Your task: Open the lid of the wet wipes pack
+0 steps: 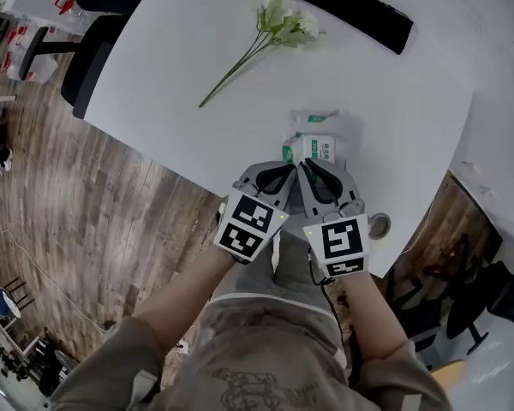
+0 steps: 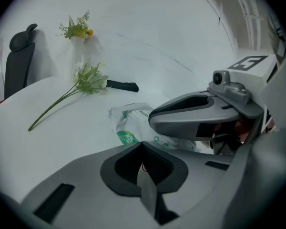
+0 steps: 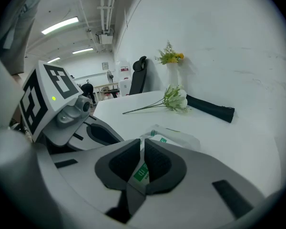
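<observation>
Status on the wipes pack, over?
Right gripper shut on wet wipes pack, near edge. Left gripper shut alongside, grip unclear. Lid looks closed. Nothing in the way.

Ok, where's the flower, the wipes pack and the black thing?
flower [image 1: 283, 22]: head view, the white blossoms.
wipes pack [image 1: 317, 134]: head view, its top face.
black thing [image 1: 343, 7]: head view, its middle.

A white table [image 1: 394, 101] stands on a wood-plank floor [image 1: 86, 195], with a black chair [image 1: 90, 58] at its far left edge, a white wall [image 3: 219, 32] behind it and ceiling strip lights [image 3: 59, 26] beyond it.
</observation>
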`<state>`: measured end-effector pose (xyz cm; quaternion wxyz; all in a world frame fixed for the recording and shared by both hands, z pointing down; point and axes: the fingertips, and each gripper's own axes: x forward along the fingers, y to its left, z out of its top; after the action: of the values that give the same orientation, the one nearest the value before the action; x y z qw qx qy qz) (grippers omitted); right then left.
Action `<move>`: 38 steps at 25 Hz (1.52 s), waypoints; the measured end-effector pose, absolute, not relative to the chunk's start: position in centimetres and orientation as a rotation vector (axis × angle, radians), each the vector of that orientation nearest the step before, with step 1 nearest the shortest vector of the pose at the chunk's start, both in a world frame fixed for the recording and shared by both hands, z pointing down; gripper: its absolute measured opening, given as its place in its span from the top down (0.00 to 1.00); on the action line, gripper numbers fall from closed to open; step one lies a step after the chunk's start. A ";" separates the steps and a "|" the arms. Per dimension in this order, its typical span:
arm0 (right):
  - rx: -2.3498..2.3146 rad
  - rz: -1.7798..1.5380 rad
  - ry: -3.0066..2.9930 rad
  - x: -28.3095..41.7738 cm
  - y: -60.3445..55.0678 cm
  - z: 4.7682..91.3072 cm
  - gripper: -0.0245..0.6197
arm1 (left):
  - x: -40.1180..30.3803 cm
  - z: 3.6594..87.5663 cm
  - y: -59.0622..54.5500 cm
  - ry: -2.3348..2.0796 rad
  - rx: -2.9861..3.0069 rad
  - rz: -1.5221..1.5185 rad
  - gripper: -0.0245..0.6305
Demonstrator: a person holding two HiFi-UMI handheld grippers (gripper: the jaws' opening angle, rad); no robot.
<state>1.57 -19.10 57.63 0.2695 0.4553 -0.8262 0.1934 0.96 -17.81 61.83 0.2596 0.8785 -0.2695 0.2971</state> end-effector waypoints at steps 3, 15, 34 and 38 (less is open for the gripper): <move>1.235 0.523 -2.244 1.6 -18.9 57.4 0.89 | 1.0 62.2 -17.8 -0.750 2.369 0.824 0.94; 1.473 0.685 -2.291 5.9 -18.9 54.1 0.90 | 0.7 62.7 -17.9 -0.741 2.352 0.866 0.94; 1.526 0.626 -1.985 14.1 -17.9 60.8 0.90 | 0.7 62.8 -18.0 -0.732 2.365 0.867 0.94; 1.529 0.613 -1.978 14.1 -18.2 60.3 0.90 | 0.4 62.6 -18.1 -0.735 2.317 0.821 0.94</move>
<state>14.08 -18.24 60.35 0.2799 0.5702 -0.7378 0.2285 0.41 -18.12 62.64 0.2839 0.8660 -0.2746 0.3067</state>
